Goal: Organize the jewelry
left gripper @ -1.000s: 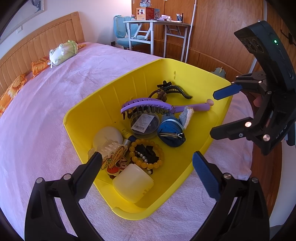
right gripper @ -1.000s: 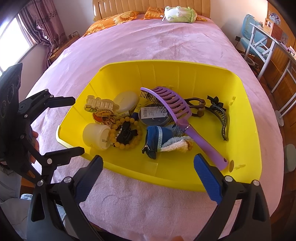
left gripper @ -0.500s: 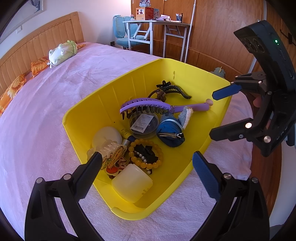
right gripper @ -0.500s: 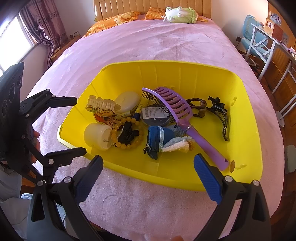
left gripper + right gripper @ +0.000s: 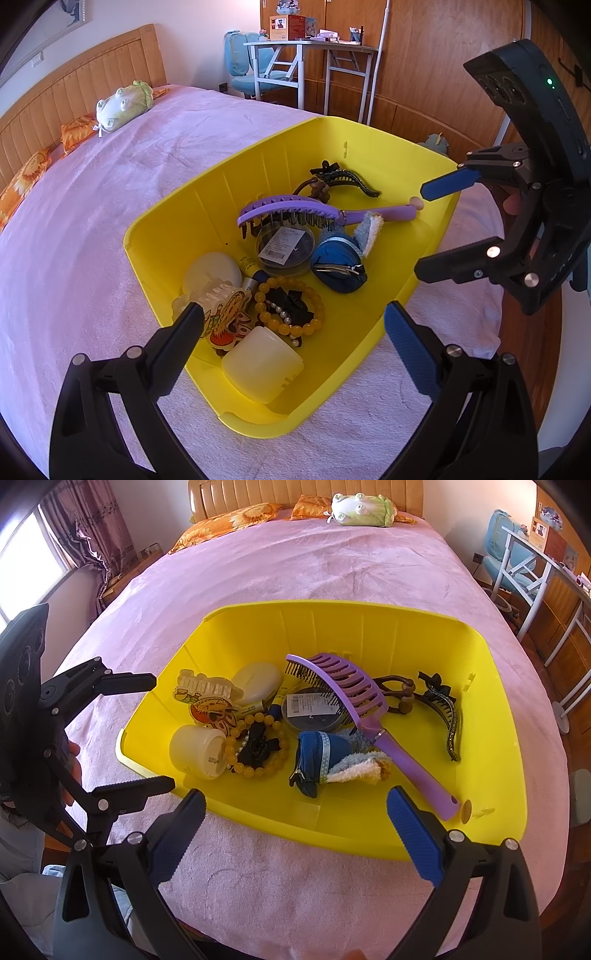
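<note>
Change over the last second is slight: your left gripper [image 5: 293, 319] drifts a little and the yellow bin [image 5: 436, 236] slides marginally in its view, while everything inside keeps its place. Your right gripper [image 5: 295, 812] holds the same hover at the bin's near rim. Both stand with jaws wide apart and nothing between them.

Jewelry sits in the bin on the pink bed [image 5: 295, 572], mixed with toiletries. The yellow bead bracelet [image 5: 255, 747] lies at the left end, ringed around a black hair tie and a short pearl strand [image 5: 282, 314], touching the cream jar [image 5: 197, 751]. The purple hairbrush [image 5: 354, 694] lies slantwise across the middle, its head over the round tin [image 5: 314, 716]. The black claw clip [image 5: 443, 716] rests at the right end, apart from the rest.

That near-stillness tells you little about progress: this heap fits items gathered in for storage as well as items waiting to be sorted out.

Writing is scarce. The tin's white sticker [image 5: 282, 245] carries a barcode and small print too fine to read; the jar's print and the cartoon clip [image 5: 210, 710] are equally illegible.
</note>
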The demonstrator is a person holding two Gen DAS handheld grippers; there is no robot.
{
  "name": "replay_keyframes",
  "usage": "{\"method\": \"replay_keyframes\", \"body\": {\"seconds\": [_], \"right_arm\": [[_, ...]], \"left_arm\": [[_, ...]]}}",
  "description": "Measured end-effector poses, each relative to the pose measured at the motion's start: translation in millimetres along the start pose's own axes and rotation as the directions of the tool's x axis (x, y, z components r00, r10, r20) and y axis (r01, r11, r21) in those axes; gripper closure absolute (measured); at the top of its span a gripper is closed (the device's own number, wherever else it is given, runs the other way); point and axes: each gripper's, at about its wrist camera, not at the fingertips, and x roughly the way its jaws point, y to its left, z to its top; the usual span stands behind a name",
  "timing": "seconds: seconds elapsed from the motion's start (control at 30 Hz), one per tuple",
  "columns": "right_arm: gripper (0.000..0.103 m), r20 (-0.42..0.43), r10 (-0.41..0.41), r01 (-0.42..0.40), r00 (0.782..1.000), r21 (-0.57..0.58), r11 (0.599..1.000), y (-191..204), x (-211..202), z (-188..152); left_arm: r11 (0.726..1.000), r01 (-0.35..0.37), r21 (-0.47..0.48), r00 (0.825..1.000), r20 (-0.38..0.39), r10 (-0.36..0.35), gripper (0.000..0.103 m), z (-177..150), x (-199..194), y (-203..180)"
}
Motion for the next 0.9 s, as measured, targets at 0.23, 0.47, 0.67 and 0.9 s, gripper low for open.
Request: {"method": "replay_keyframes", "body": {"seconds": [0.23, 0.47, 0.67, 0.9], "right_arm": [[0.004, 0.001, 0.001, -0.001, 1.0, 0.0, 1.0, 0.0, 0.2, -0.4], [0.004, 0.001, 0.002, -0.002, 1.0, 0.001, 1.0, -0.1, 0.4, -0.7], [0.004, 0.01, 0.004, -0.004, 1.0, 0.002, 1.0, -0.2, 1.1, -1.0], [0.004, 0.031, 0.009, -0.009, 0.999, -0.007, 1.0, 1.5, -2.2, -3.7]], "left_arm": [[1.0, 0.001, 0.002, 1.0, 0.001, -0.002, 0.008, 0.0, -0.4, -1.1], [1.0, 0.006, 0.007, 1.0, 0.008, -0.006, 0.008, 0.8, -2.4, -2.3], [1.0, 0.0, 0.019, 1.0, 0.03, -0.001, 0.008, 1.5, -6.6, -5.3], [0.998, 0.038, -0.043, 0.993, 0.115, -0.032, 0.008, -0.4, -20.4, 0.5]]}}
